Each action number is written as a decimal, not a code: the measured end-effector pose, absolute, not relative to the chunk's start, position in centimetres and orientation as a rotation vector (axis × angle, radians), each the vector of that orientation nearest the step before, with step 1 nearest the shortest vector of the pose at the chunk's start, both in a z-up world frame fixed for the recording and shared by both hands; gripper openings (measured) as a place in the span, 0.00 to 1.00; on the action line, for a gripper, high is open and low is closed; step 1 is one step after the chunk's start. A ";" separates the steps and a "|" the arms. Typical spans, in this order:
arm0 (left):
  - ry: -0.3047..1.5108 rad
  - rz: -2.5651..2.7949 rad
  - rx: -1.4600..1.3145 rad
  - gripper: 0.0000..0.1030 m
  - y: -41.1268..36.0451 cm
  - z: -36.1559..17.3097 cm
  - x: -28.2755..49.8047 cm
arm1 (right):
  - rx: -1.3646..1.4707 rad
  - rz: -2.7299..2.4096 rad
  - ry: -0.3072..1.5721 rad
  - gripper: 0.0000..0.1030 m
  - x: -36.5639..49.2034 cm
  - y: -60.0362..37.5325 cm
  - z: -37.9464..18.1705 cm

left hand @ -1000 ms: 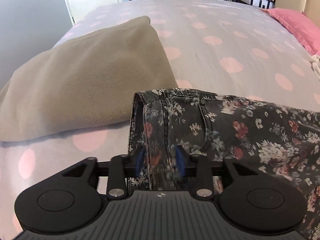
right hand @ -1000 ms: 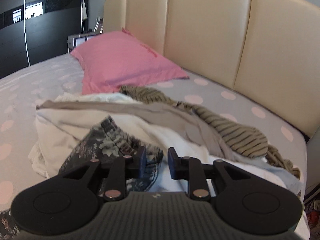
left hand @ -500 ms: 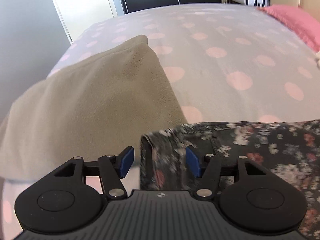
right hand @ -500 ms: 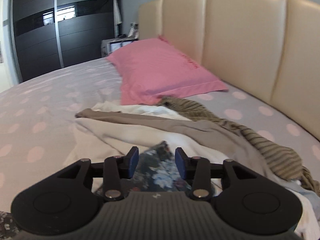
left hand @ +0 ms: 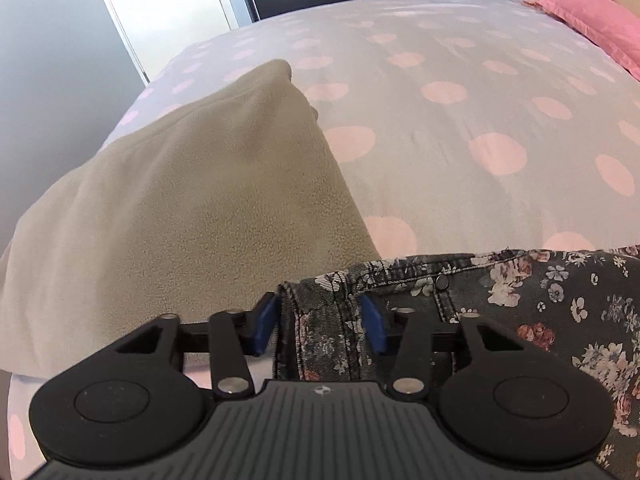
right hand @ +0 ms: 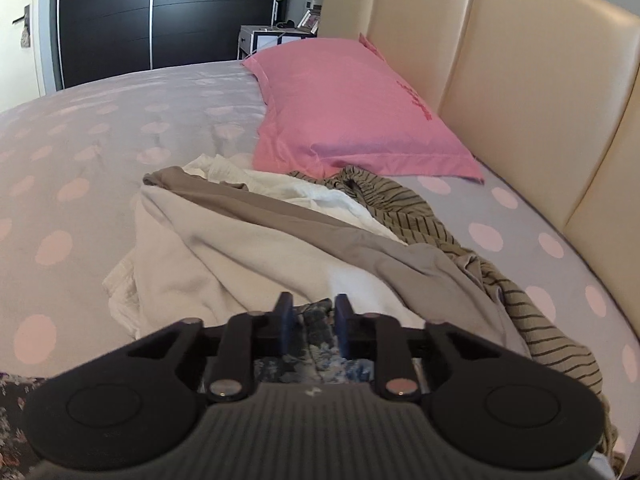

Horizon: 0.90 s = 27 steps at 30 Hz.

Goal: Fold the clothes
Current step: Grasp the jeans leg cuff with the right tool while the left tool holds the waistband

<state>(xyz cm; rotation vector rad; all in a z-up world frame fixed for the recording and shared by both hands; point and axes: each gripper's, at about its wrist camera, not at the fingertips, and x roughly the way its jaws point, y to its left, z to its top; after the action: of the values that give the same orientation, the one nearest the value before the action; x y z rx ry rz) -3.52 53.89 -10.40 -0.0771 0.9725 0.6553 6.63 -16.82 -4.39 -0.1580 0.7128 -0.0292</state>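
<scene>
Since a second ago the left gripper [left hand: 319, 322] has released the dark floral-print denim jeans [left hand: 520, 304], its blue pads now spread around the folded waistband lying on the pink-dotted grey bedsheet [left hand: 440, 140]. Right gripper [right hand: 314, 322] clamps floral fabric beside the unfolded clothes pile [right hand: 280, 232]; red writing on the pink pillow [right hand: 340, 100] is unreadable

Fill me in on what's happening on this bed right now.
A person is folding clothes with a handheld gripper in each hand. Both work on the floral jeans: the left gripper has its pads around the waistband corner, open, and the right gripper is clamped on the other end. A folded beige fleece lies beside the jeans, and a heap of unfolded clothes waits near the pink pillow.
</scene>
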 end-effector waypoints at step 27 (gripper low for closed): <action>0.940 0.730 -0.066 0.16 54.0 -7.2 -4.9 | -0.097 -0.060 0.680 0.24 8.0 -16.7 -1.3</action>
<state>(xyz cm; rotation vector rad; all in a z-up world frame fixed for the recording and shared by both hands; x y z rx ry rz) -4.87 53.95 -7.23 -0.0656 0.9395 0.7302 8.04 -16.70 -1.26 -0.0973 0.6803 -0.0600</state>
